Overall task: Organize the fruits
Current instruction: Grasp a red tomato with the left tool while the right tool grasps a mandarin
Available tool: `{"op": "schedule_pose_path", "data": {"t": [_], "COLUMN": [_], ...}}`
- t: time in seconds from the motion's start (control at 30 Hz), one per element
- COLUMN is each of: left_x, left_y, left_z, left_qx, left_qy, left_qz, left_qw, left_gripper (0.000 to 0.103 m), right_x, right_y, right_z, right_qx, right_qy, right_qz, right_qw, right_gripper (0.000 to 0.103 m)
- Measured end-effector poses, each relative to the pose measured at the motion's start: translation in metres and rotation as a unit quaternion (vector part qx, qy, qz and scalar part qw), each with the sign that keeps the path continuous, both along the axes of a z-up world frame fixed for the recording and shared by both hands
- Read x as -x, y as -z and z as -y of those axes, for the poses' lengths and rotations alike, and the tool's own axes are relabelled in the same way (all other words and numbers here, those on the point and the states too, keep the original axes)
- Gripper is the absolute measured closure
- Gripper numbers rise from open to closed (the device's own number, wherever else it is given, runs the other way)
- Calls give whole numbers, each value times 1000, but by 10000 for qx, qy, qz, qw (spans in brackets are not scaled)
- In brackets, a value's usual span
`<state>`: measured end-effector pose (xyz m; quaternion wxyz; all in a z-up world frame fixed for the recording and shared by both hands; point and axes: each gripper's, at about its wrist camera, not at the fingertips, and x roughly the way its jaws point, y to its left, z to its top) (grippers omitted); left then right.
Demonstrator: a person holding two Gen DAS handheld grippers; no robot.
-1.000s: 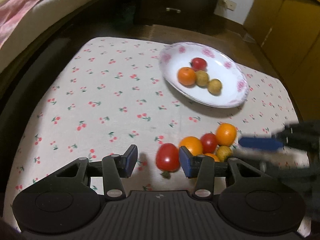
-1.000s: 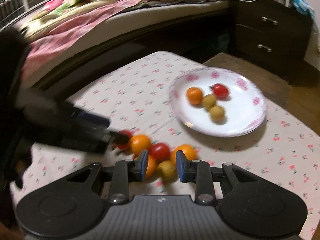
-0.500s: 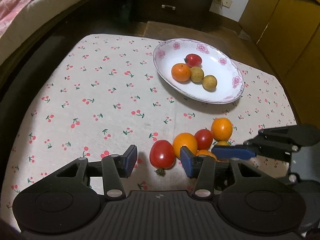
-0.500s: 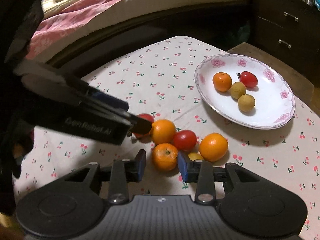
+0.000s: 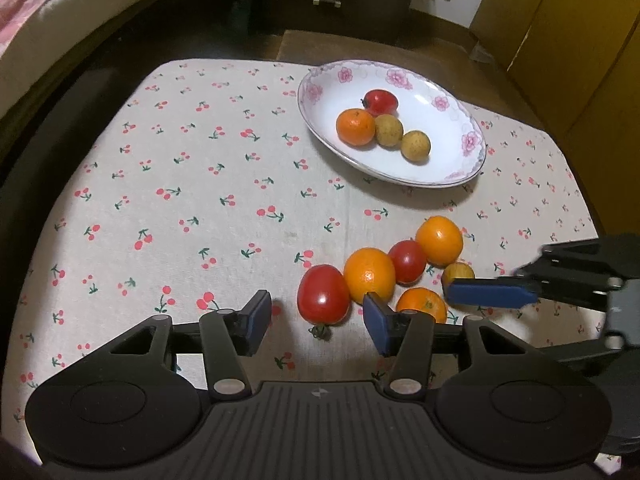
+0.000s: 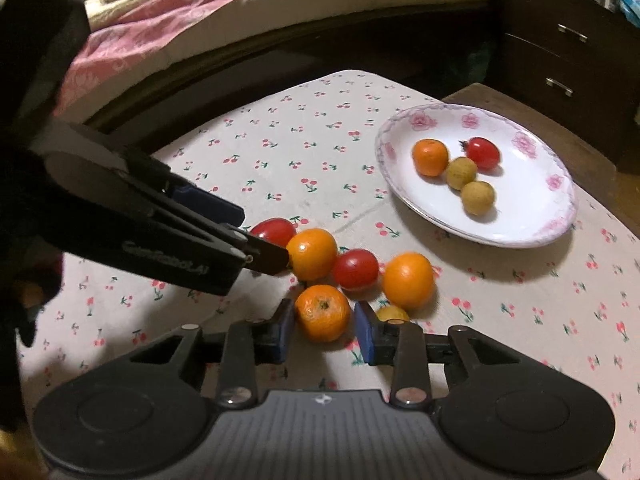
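The left tongs (image 5: 316, 322) stand spread around a red tomato (image 5: 323, 294) on the table (image 5: 168, 200), its jaws having just been opening; neither pad touches the tomato. The right tongs (image 6: 323, 326) have just been closing, their pads close against a small orange (image 6: 323, 312) that sits between them; whether they press it I cannot tell. Beside these lie two more oranges, another tomato and a small yellow fruit (image 6: 392, 314). Farther off, the flowered plate (image 5: 460, 176) holds an orange, a tomato and two yellow-brown fruits. Only the right view shows the bed (image 6: 240, 12) with its pink cover; only the left shows the yellow cupboards (image 5: 560, 40).
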<state>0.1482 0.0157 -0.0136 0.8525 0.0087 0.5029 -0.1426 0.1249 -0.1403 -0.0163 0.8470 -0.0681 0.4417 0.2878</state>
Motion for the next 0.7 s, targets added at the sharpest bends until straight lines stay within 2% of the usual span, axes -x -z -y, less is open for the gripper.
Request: {"op": "schedule_pose_path", "data": {"t": [0.13,0.23,0.5,0.7], "left_x": [-1,-3,-1,3], "left_y": [2,8,7,4], "left_z": [4,9,15,7], "left_qx": [-95,-201,-202,-166], "left_qy": [57,118,186,162], "left_qz": [25,-49,23,77], "left_qw": [9999,9997,9996,9997], "left_gripper": [47,62,66,66], "right_x": [18,28,28,20], "right_y": [-14,-20,-13,-12], "right_z": [19,31,35,22], "right_qx": [-146,-282,-258,-360], "right_qy": [152,261,361,214], "right_qz": [-18,-65,-142,-103], "right_qw": [9998,9992,9989,9991], "right_gripper": [65,65,65,65]}}
